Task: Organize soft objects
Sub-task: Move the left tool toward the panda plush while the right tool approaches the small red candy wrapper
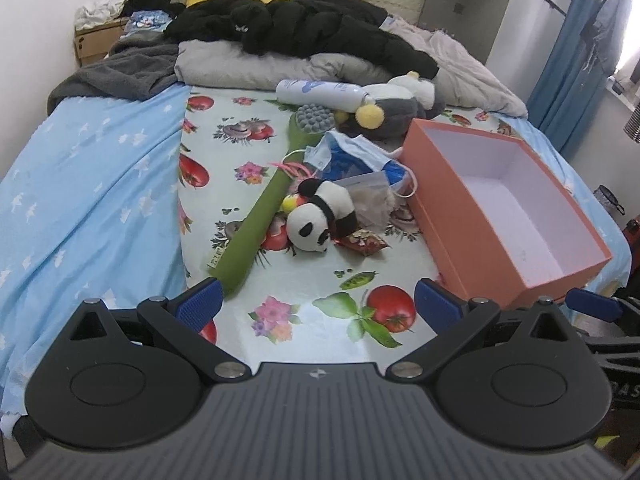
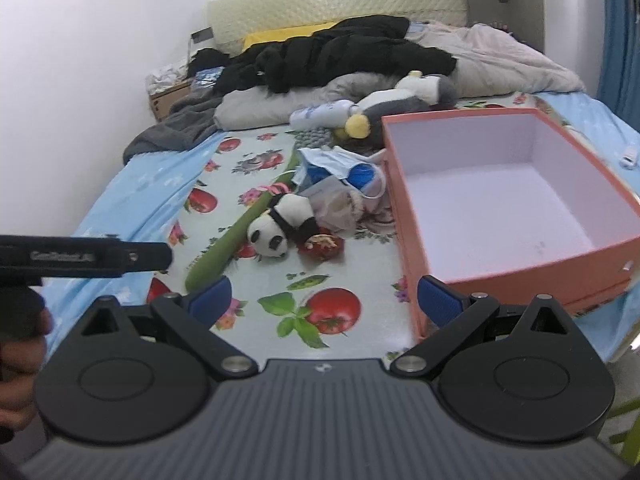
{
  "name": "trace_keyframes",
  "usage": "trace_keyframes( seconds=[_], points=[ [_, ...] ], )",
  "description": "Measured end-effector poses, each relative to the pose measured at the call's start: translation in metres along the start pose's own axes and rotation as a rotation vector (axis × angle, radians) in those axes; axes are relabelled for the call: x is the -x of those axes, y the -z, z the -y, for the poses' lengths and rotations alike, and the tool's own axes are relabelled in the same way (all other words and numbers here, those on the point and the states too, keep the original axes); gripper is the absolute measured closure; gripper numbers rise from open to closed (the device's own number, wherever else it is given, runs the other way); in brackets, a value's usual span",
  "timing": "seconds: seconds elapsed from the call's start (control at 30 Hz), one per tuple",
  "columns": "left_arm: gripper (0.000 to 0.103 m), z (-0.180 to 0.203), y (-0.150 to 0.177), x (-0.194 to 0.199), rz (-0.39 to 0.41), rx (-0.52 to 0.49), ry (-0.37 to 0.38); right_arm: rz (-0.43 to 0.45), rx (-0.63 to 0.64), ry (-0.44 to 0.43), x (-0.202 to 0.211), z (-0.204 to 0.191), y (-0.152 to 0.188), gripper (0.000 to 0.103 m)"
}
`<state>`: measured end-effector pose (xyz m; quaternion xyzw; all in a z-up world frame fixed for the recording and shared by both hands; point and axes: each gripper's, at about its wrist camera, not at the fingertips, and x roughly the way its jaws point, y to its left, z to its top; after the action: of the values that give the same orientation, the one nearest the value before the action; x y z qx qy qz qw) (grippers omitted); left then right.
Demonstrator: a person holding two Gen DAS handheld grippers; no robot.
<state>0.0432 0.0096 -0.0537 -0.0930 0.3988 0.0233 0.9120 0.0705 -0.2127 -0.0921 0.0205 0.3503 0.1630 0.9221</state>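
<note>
Snack packet [image 1: 362,243] half under panda [image 1: 320,216]; clear bag's [image 1: 370,196] contents unclear.

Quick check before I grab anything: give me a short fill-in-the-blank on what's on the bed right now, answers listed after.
1. The orange cardboard box with the white interior holds ____ objects.
2. The black-and-white plush panda lies between the box and the long ____ padded stick.
3. The left gripper and right gripper both have their jaws ____.
4. The white bottle lies on its ____.

Missing words: no; green; open; side
</note>
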Motion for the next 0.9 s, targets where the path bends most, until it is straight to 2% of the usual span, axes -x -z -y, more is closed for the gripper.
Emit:
trace_keyframes(
  seconds=[0.33, 0.6, 0.77, 0.9],
  points=[
    [0.001, -0.03, -0.019, -0.057, -0.05, 0.033, -0.018, -0.053, 0.026, -0.084, -0.052, -0.013, -0.014, 0.002],
    [0.001, -0.045, -0.036, -0.099, -0.068, 0.052, 0.004, -0.107, 0.057, -0.1, -0.108, -0.017, -0.025, 0.002],
    [0.005, -0.052, -0.047, -0.128, -0.089, 0.068, 0.038, -0.157, 0.068, -0.1, -0.145, -0.016, -0.029, 0.014],
    [0.005, -0.056, -0.058, -0.154, -0.117, 0.076, 0.056, -0.186, 0.072, -0.089, -0.171, -0.012, -0.031, 0.015]
  ],
)
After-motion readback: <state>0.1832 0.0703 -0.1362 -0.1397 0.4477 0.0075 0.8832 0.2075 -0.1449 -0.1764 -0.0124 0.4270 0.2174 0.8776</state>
